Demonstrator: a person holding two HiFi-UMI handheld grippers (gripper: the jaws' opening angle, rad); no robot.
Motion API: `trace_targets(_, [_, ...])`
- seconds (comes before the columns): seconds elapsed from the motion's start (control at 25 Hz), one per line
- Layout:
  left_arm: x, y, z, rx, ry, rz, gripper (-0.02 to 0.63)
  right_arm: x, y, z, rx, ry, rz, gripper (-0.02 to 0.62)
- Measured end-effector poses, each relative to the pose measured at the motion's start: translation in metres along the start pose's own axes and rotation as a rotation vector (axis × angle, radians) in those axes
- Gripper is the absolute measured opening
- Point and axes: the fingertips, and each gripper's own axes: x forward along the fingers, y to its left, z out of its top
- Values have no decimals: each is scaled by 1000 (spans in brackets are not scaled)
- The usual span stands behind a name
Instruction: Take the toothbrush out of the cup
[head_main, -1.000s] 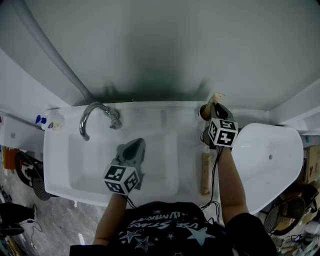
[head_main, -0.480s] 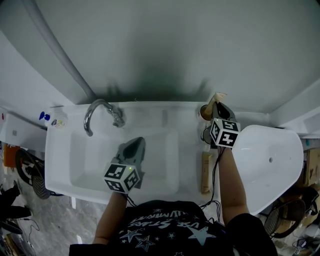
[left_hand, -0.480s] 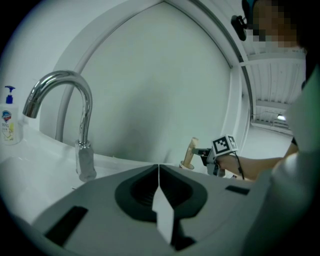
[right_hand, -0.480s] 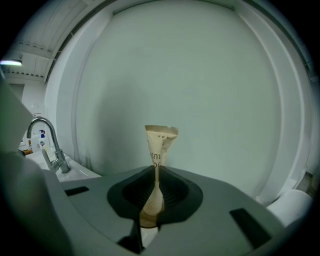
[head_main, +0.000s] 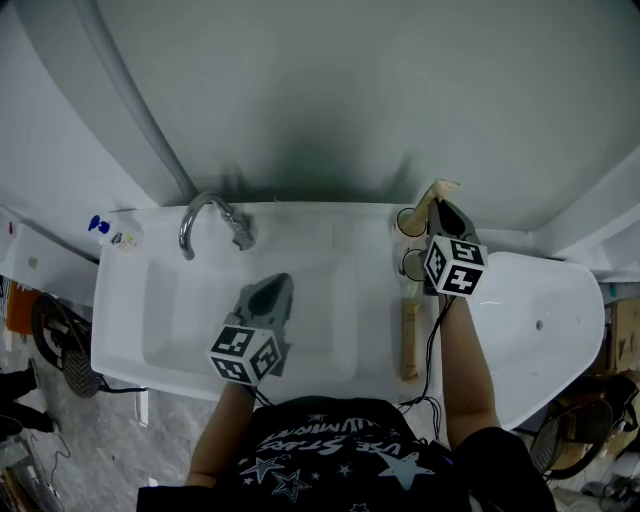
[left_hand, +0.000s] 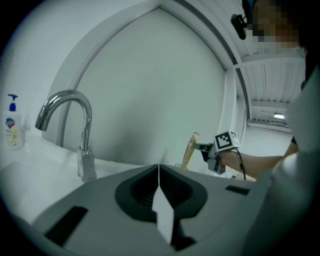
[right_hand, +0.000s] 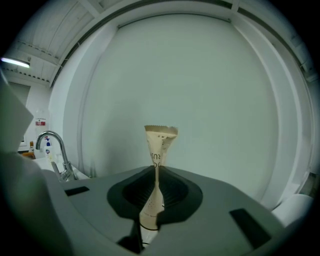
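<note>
Head view with both gripper views. Right hand-held gripper (right_hand: 156, 172), at the back right corner of the sink (head_main: 120, 300): its jaws have just been closing and are clenched on a toothbrush (right_hand: 160, 142) in a tan paper sleeve. The sleeve stands upright between the pads, its crimped top above the jaws. In the head view the sleeve's top shows just beside a cup (head_main: 406, 222); its lower end is hidden behind the gripper. Left hand-held gripper (left_hand: 159, 169): jaws together with nothing between them, held over the basin, right of the chrome faucet (head_main: 205, 215). A soap bottle (head_main: 115, 235) stands at the sink's back left corner
</note>
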Motion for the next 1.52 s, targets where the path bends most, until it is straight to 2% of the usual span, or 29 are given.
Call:
trace_targets(0.36, [-25, -17, 1, 20, -22, -20, 20, -43, 17, 25, 23, -61, 41, 35])
trace_targets(0.72, [-58, -30, -17, 11, -6, -36, 20, -91, 47, 17, 40, -48, 99, 34])
trace_targets(1.16, [-78, -42, -42, -5, 31, -77, 20, -138, 84, -39, 57, 83, 144, 34])
trace_targets(1.52, [-80, -48, -57, -12, 61, -99, 20, -154, 97, -105, 56, 286, 175, 34])
